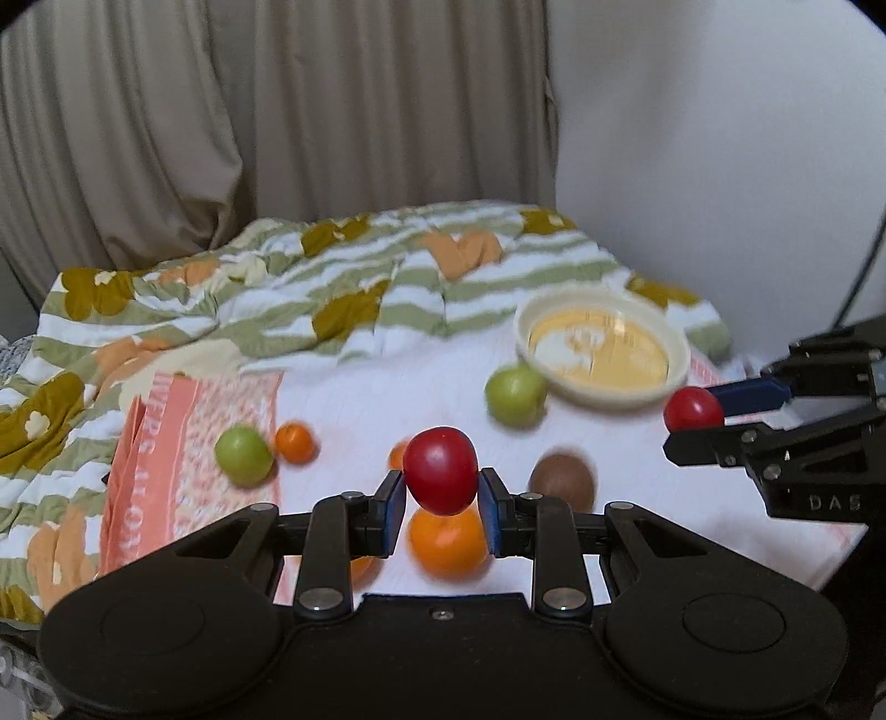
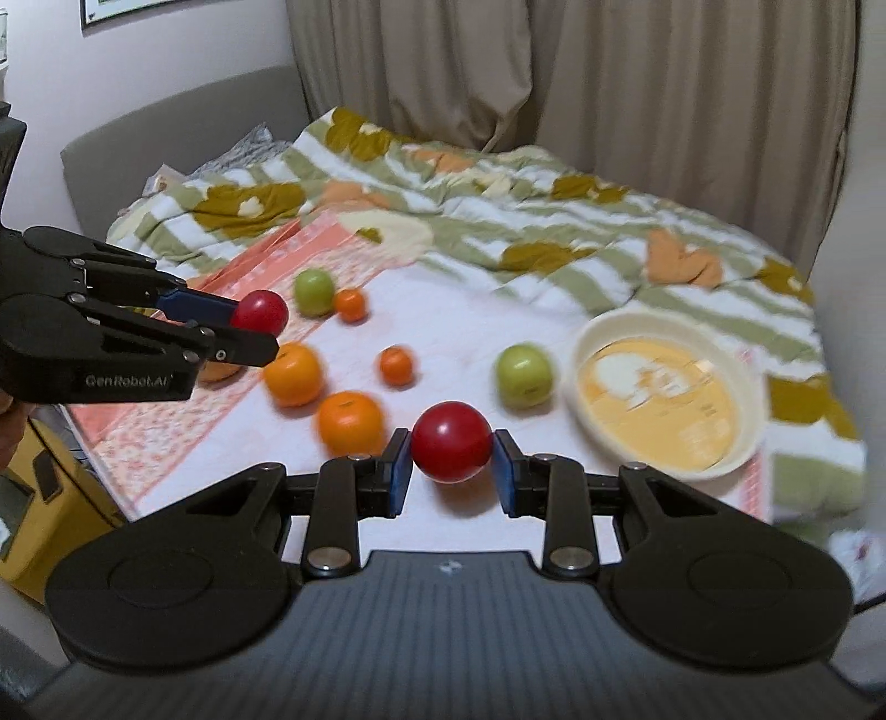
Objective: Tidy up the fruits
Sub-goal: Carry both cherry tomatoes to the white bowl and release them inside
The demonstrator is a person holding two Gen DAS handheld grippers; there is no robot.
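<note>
Both my grippers, left gripper (image 1: 441, 490) and right gripper (image 2: 451, 462), pinch red apples (image 1: 440, 471) above the bed (image 2: 459, 338); oranges (image 2: 350, 422) and a green apple (image 2: 523, 375) lie beside the bowl (image 2: 753, 387).

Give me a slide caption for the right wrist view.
Right gripper grips a round red fruit beside the cream bowl.

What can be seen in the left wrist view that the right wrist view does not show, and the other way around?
Only the left wrist view shows a brown fruit lying beside the left claw.

Only the right wrist view shows a yellow box at the lower left and a picture frame corner on the wall.

Both show each claw shut on a red fruit, the left claw's red fruit and the right claw's red fruit in the right claw, the cream bowl, green and orange fruits, and the patterned blanket.
</note>
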